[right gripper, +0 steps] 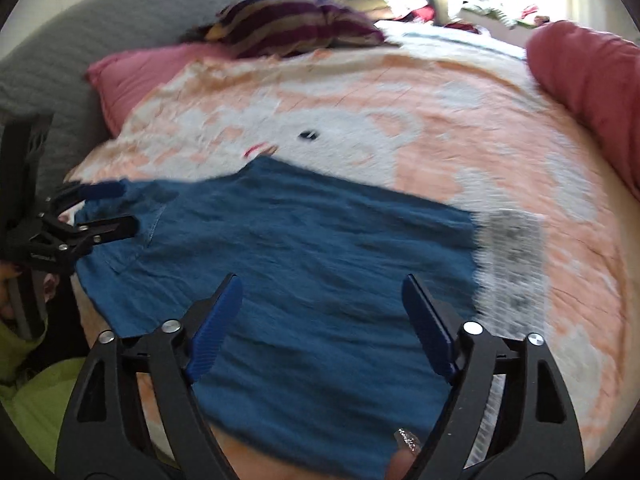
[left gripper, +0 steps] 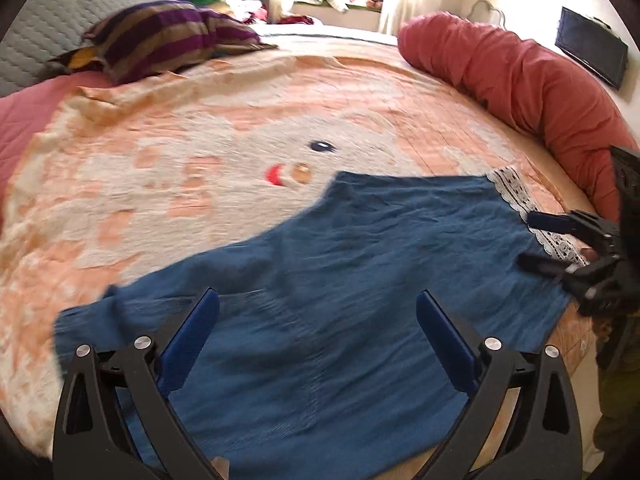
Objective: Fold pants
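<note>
The bed [left gripper: 280,92], under a peach-and-white blanket [left gripper: 168,184], carries the blue pants [left gripper: 340,272], which lie flat along its near edge, white lace hem [left gripper: 516,196] to the right. They look folded over once already. Both tools hang above the cloth with nothing in them: the left gripper [left gripper: 318,340] has its jaws spread wide, and the right gripper [right gripper: 322,324] is likewise parted and empty. For the next fold, I would pinch both layers at the lace end, lift evenly and lay edge on edge so no crease forms. I can read no brand or writing anywhere.
</note>
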